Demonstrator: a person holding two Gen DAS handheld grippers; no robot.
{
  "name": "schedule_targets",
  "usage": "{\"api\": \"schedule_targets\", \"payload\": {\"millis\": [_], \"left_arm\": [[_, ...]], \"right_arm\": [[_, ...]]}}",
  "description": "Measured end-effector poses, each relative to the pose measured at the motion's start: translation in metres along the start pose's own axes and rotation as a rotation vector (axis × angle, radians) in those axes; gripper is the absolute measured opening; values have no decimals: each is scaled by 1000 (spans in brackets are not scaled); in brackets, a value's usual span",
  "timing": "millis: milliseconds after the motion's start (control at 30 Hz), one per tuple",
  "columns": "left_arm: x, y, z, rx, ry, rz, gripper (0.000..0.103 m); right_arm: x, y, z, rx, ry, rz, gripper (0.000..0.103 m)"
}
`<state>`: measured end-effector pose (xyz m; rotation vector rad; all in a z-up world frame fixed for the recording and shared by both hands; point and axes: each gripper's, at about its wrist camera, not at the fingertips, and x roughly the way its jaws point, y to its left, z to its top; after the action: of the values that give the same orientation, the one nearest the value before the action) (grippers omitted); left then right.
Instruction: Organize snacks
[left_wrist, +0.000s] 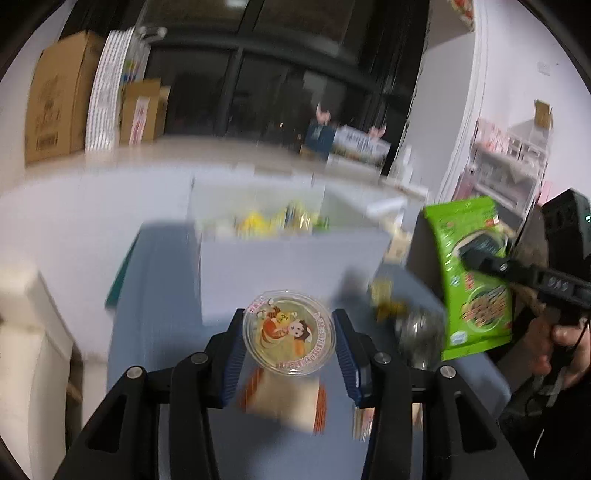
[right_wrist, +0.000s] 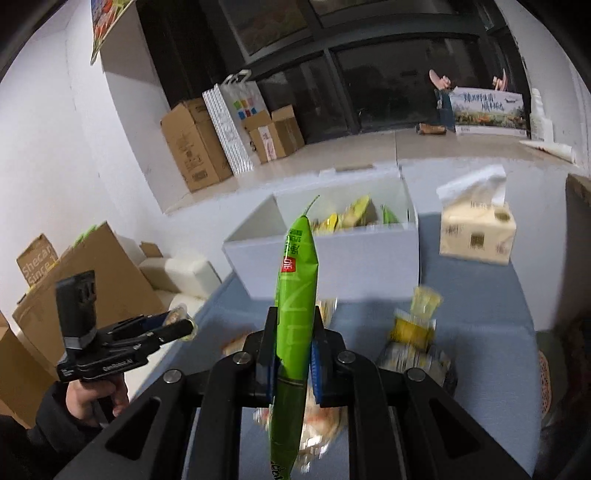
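My left gripper (left_wrist: 289, 334) is shut on a clear round jelly cup (left_wrist: 289, 334) with a cartoon lid, held above the blue table, in front of the white box (left_wrist: 291, 266). My right gripper (right_wrist: 293, 350) is shut on a green snack pouch (right_wrist: 295, 295), held edge-on and upright; the pouch also shows in the left wrist view (left_wrist: 472, 273). The white box (right_wrist: 332, 254) holds several yellow and green snacks. The left gripper also appears in the right wrist view (right_wrist: 177, 325), at the lower left.
Loose snacks lie on the blue table: a yellow packet (right_wrist: 413, 328), a silver wrapped one (left_wrist: 417, 328), an orange-striped pack (left_wrist: 284, 402). A tissue box (right_wrist: 476, 232) stands right of the white box. Cardboard boxes (right_wrist: 192, 147) stand on the floor at the left.
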<state>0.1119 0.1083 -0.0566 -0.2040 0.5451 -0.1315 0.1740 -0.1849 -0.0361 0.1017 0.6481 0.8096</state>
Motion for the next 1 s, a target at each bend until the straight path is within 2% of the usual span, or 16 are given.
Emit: {"api": "schedule_targets", "payload": {"millis": [100,200,267,400,433,467,500,533,567,700,800,1000], "left_arm": [[11,-4,54,45,-55,12,50],[33,0,98,60,-75,36,50],[56,6,125,82,-66,84,50],[99,25,151,90,-23,156,50],[110,33,155,72,4,178,53],[120,39,156,57,32,194,73],[128,45,155,45,60,219,87],[132,50,154,37,56,247,103],[134,51,150,35,44,249,103],[121,55,134,-6,29,228,103],[102,49,120,-10,9,202,103],[39,20,80,-29,-63,108,103]], "right_arm": [[10,-7,37,4,-28,-18,14],[30,-18,82,9,-43,-60,14],[54,-27,114,-4,-31,-127,14],[97,-45,150,-41,24,-221,14],[108,-51,156,-34,47,-213,16],[117,-55,160,-28,67,-202,17],[127,-60,163,-25,90,-221,37],[133,-63,164,-27,93,-261,86],[135,-65,164,-32,86,-274,103],[131,-67,150,-32,75,-231,103],[118,-61,136,-61,56,-242,103],[52,-42,91,-55,-28,-193,103]]}}
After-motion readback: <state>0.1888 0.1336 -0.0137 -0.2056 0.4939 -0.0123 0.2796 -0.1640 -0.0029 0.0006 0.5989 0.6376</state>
